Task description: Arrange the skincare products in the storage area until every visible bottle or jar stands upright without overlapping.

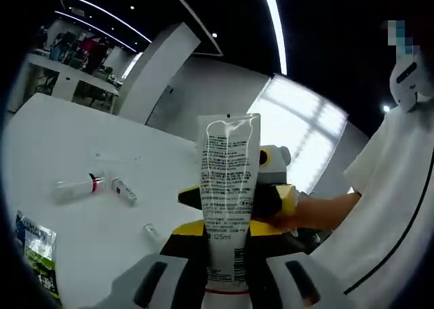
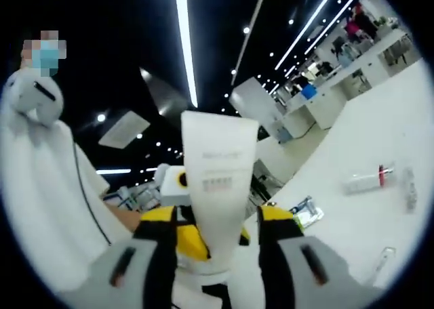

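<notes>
While the white tube hangs in the air well above the bench, crimped end up, both claws have hold of it: the left claw is closed on its lower part near the cap, and in the right gripper view the right claw pinches the same tube between its yellow-tipped jaws, with the opposite claw showing just behind it. So this one is in hand but nowhere near stood up yet! Out on the bench, the job looks barely started, judging from what lies there: a clear tube with a red band is flat on its side, a small tube lies just beside it, another small item lies nearer the claw, and a green-and-white packet lies flat at the edge. I'd say all of them are yet to be stood upright, apart from each other.
</notes>
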A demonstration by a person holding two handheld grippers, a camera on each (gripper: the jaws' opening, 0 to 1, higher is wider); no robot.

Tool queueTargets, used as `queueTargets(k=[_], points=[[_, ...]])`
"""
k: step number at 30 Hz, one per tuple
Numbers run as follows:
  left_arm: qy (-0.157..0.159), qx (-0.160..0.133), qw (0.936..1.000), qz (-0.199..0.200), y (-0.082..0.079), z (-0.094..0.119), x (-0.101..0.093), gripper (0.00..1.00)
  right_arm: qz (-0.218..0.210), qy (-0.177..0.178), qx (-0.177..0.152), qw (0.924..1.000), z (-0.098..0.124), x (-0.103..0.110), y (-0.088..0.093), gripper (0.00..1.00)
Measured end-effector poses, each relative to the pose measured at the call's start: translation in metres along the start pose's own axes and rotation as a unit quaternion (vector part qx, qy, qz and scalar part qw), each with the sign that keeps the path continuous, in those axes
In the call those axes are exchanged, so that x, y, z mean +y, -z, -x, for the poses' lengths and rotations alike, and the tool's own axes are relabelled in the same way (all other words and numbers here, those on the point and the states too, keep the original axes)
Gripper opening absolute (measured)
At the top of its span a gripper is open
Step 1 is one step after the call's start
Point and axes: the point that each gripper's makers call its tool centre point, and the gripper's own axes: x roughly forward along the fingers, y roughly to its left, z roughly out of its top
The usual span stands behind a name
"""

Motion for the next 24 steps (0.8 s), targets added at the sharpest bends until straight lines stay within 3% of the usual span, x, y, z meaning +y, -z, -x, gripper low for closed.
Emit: queueTargets(k=[8,13,16,24], points=[[0.039,-0.019,0.9990,0.009,-0.015,0.010,-0.020,0.17,-0.010,-0.033,0.017,0.9993,-0.021,0.012,-0.010,0.41],[0.053,-0.024,0.9982,0.010,-0.025,0.018,-0.020,0.17,-0.015,-0.045,0.023,0.9986,-0.033,0.022,-0.019,0.39],[0.064,-0.012,0.9978,0.013,-0.026,0.019,-0.019,0.18,-0.020,-0.053,0.011,0.9984,-0.039,0.029,-0.029,0.38],[0.096,-0.019,0.9948,0.026,-0.035,0.017,-0.019,0.18,-0.038,-0.018,0.015,0.9990,-0.043,0.019,-0.038,0.34]])
